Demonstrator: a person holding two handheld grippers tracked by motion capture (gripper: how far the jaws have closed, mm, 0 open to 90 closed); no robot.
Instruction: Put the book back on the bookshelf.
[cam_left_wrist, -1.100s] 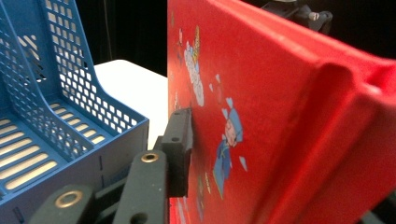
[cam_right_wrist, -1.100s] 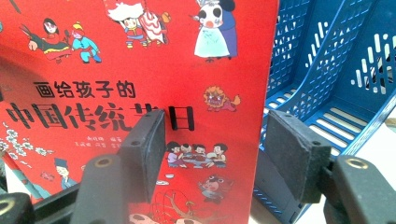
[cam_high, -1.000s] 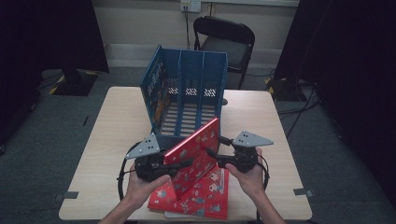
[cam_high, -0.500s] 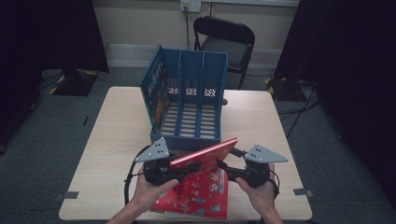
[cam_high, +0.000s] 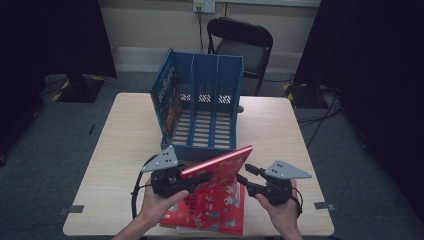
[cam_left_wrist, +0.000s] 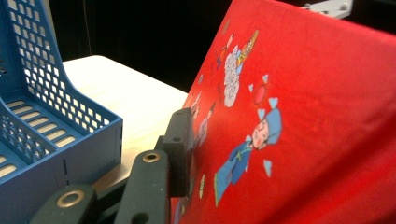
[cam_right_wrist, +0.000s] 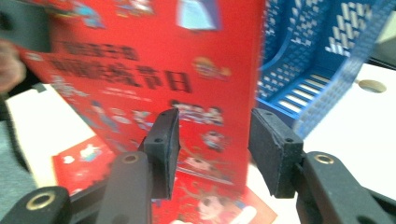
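At the near left of the table (cam_high: 120, 150), the left gripper (cam_high: 200, 178) holds the raised red book (cam_high: 220, 167) by its left edge, jaws clamped on the cover. The book tilts up just near of the blue file rack (cam_high: 202, 107), above more red books (cam_high: 210, 212) lying flat. Right of it, the right gripper (cam_high: 247, 175) has just been closing, its jaws straddling the book's right edge without pressing it.

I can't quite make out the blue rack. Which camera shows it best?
The high view: the whole rack and its three slots, on the table. The left gripper view catches one perforated corner; the right gripper view, a blurred part behind the red book.
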